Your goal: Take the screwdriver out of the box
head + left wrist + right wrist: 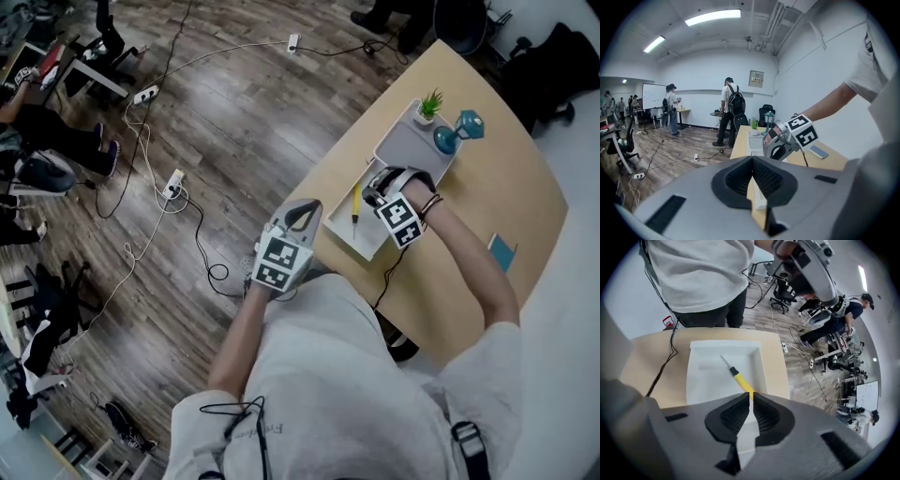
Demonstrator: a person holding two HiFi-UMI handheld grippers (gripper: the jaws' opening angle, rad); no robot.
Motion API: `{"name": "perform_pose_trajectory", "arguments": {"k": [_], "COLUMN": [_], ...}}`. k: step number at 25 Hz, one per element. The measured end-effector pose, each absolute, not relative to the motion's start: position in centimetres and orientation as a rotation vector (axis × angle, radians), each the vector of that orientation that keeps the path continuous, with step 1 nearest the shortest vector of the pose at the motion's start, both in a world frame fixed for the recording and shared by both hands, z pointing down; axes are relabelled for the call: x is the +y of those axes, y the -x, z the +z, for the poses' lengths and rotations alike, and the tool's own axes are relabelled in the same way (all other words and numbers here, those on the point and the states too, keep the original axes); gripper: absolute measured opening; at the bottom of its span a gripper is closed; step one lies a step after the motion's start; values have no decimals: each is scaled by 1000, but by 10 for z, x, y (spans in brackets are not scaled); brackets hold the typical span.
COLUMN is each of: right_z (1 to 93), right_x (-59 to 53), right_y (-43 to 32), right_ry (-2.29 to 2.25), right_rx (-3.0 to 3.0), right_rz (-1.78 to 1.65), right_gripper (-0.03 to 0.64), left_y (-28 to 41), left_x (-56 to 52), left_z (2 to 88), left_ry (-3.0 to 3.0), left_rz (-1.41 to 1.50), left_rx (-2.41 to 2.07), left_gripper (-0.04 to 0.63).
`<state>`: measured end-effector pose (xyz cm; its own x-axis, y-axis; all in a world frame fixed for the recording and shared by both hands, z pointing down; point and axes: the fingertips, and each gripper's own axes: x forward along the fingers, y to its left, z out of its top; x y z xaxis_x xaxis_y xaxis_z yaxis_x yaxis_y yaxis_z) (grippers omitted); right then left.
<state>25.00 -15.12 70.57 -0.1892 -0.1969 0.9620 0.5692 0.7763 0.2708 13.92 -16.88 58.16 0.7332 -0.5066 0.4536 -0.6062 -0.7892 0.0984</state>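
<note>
Partly behind right tool (751, 397): screwdriver handle (742, 383).

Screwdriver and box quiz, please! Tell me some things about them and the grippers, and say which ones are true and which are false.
1. The screwdriver lies inside the white box. True.
2. The screwdriver has a red handle. False: the handle is yellow.
3. The right gripper is above the box, pointing down at the screwdriver. True.
4. The left gripper is holding the screwdriver. False: nothing is between its jaws, and it is off the side of the table, over the floor.
5. The little green plant stands on the floor. False: it is up at the far end of the table.
</note>
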Motion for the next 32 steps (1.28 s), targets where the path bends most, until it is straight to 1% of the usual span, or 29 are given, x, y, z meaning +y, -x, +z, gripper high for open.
{"name": "perform_pose_trajectory", "arguments": {"k": [3, 10, 16, 19, 22, 25, 29, 32], "right_z": [721, 746, 768, 777, 783, 783, 785, 785], "right_x": [-150, -144, -129, -126, -119, -118, -115, -115], "right_y": [-247, -241, -235, -236, -236, -235, -244, -243], "right_ry": [372, 544, 672, 720, 763, 797, 837, 810], "right_rx": [-1606, -1535, -1485, -1426, -1377, -1347, -1304, -1320], "right_rz": [-754, -936, -993, -1045, -1063, -1055, -1009, -983], "right_gripper": [51, 85, 113, 148, 167, 162, 86, 81], "left_y": [-135, -135, -126, -121, -115, -111, -109, -107], "left_x": [-169, -173, -171, -172, -163, -159, -158, -157], "left_z": [584, 588, 591, 591, 592, 590, 586, 583], "left_ry": [-2651, -2597, -2573, -2548, -2535, -2542, -2542, -2540], "left_rz": [582, 568, 598, 575, 578, 604, 590, 571], "left_rx": [-930, -1010, -1071, -1103, -1103, -1106, -1121, -1135], "left_gripper": [6, 6, 6, 6, 6, 6, 6, 6]}}
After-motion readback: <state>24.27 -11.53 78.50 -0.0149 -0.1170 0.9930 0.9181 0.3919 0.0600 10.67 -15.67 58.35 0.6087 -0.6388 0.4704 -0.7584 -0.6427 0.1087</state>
